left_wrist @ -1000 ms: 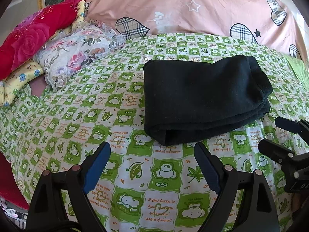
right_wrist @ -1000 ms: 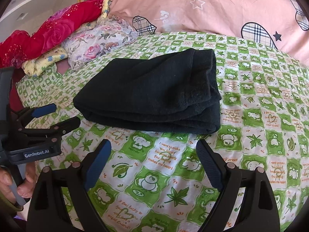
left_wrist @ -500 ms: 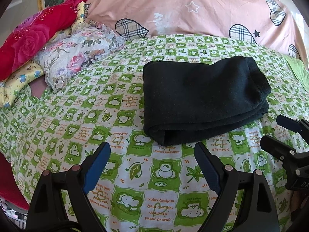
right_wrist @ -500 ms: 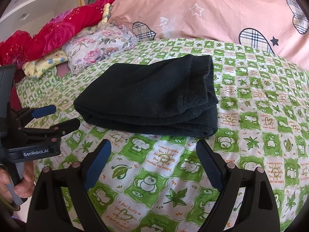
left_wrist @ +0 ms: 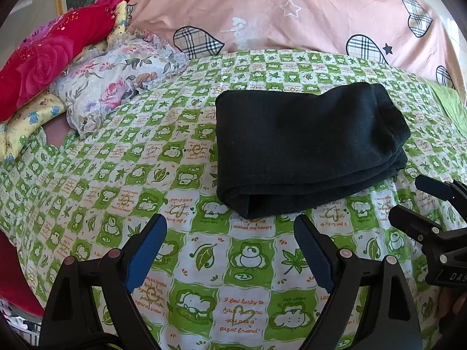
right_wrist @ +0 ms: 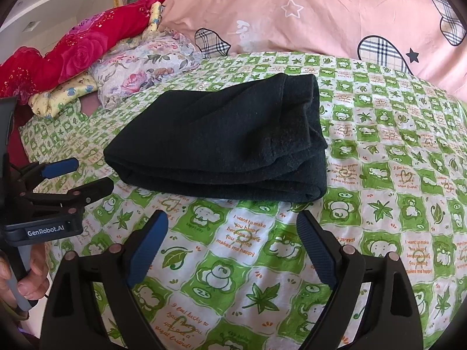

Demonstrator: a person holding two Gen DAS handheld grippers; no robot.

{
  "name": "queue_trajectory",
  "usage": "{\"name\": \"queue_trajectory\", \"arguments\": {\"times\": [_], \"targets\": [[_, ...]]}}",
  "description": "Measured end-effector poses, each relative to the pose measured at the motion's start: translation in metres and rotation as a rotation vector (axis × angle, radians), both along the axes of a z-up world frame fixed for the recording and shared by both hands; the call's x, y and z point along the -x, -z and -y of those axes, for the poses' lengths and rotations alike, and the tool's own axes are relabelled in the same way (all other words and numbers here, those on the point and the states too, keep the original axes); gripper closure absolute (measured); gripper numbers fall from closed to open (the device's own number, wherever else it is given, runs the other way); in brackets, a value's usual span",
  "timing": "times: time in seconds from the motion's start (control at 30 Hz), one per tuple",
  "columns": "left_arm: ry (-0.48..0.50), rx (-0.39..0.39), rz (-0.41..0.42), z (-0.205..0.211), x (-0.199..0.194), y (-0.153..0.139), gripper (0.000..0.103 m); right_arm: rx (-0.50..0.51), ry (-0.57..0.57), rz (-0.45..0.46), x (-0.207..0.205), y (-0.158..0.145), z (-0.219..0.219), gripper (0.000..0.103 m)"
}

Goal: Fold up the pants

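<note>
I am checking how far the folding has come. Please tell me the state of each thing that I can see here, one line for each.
Pants: folded into a thick flat bundle, lying on the bed sheet, held by nothing.
Left gripper: open, empty, short of the pants.
Right gripper: open, empty, short of the pants.
Bed sheet: spread over the bed, mostly smooth.
Pillows: piled at the far left.
Pink quilt: heaped behind the sheet.

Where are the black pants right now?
The folded black pants lie on the green checked bedsheet, just beyond both open grippers, right of the floral pillow in both wrist views.
</note>
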State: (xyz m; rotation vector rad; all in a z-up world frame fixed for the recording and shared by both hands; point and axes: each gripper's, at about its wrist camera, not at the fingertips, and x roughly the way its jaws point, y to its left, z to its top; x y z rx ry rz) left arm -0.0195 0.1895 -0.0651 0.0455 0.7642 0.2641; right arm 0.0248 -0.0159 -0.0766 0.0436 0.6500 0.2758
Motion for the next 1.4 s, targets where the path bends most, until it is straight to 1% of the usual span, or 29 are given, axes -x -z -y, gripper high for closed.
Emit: {"name": "queue_trajectory", "arguments": {"times": [0.13,0.23,0.33,0.53,0.7,0.77,0.93,1.4], "targets": [[0.005,0.001,-0.003,0.002,0.000,0.000,0.014,0.019,-0.003,0.010,0.002,-0.001,-0.003,0.013],[0.008,-0.014,-0.005,0.005,0.001,-0.001,0.014,0.029,-0.012,0.023,0.003,-0.004,-0.005,0.013],[0.005,-0.021,-0.012,0.005,-0.001,0.000,0.014,0.017,-0.015,0.022,0.003,-0.006,-0.003,0.013],[-0.015,-0.022,-0.021,-0.003,0.002,-0.003,0.014,-0.078,0.002,-0.002,-0.003,-0.009,0.012,0.013],[-0.029,-0.005,-0.019,-0.010,0.004,-0.009,0.014,-0.118,0.005,-0.023,-0.007,-0.013,0.016,0.013],[-0.033,-0.003,-0.015,-0.011,0.004,-0.013,0.014,-0.106,-0.005,-0.034,-0.009,-0.015,0.013,0.013],[-0.033,0.004,-0.011,-0.011,0.004,-0.019,0.014,-0.063,-0.034,-0.023,-0.009,-0.022,0.003,0.013],[-0.029,0.038,-0.013,-0.013,0.006,-0.023,0.014,-0.040,-0.054,-0.037,-0.013,-0.024,0.001,0.013]]}}
